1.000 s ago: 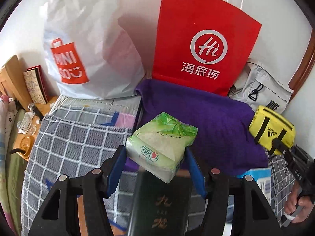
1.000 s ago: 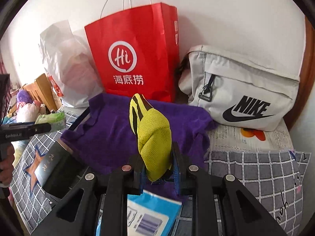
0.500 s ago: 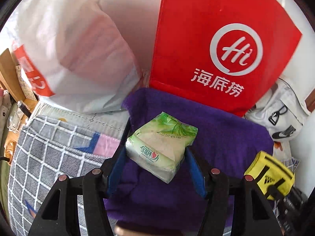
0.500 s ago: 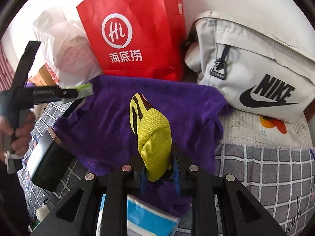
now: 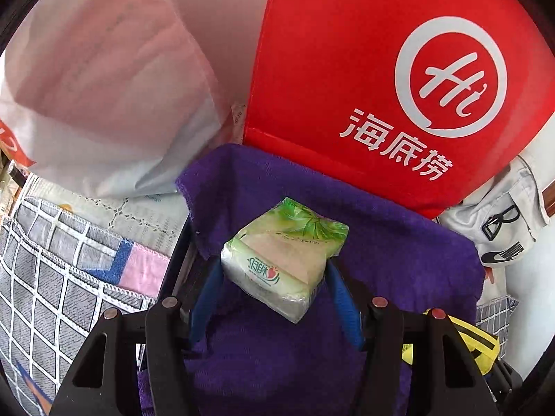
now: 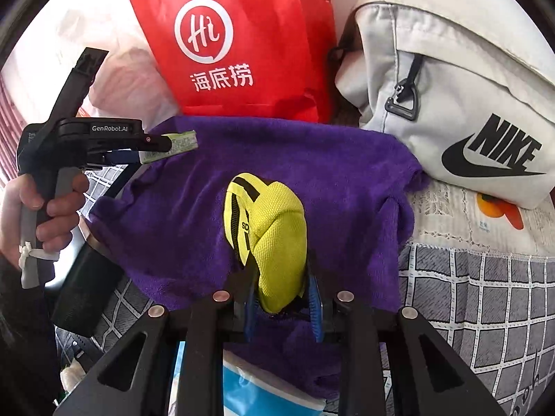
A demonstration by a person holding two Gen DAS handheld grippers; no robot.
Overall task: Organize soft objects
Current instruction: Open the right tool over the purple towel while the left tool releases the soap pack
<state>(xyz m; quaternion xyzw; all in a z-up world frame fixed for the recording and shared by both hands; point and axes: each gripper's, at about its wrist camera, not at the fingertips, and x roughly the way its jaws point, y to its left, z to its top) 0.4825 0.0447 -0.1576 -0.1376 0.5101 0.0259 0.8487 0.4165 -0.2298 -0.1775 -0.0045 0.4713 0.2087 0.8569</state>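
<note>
Both grippers sit nearer the purple towel [image 5: 399, 263] now. At frame centre, the left gripper [image 5: 274, 277] clamps the tissue pack [image 5: 277, 260]; the right gripper's [image 6: 281, 294] jaws, just easing apart, hold the yellow pouch [image 6: 274, 235].

Red paper bag [image 5: 364, 69] beside grey Nike bag [image 6: 451, 104].

Printed in white on the red paper bag [image 6: 239, 45]: "Hi" in a circle above "海底捞". On the grey sling bag [image 6: 461, 104]: "NIKE" with swoosh, black. On the left gripper's [image 6: 180, 145] black body: "GenRobot.AI".
</note>
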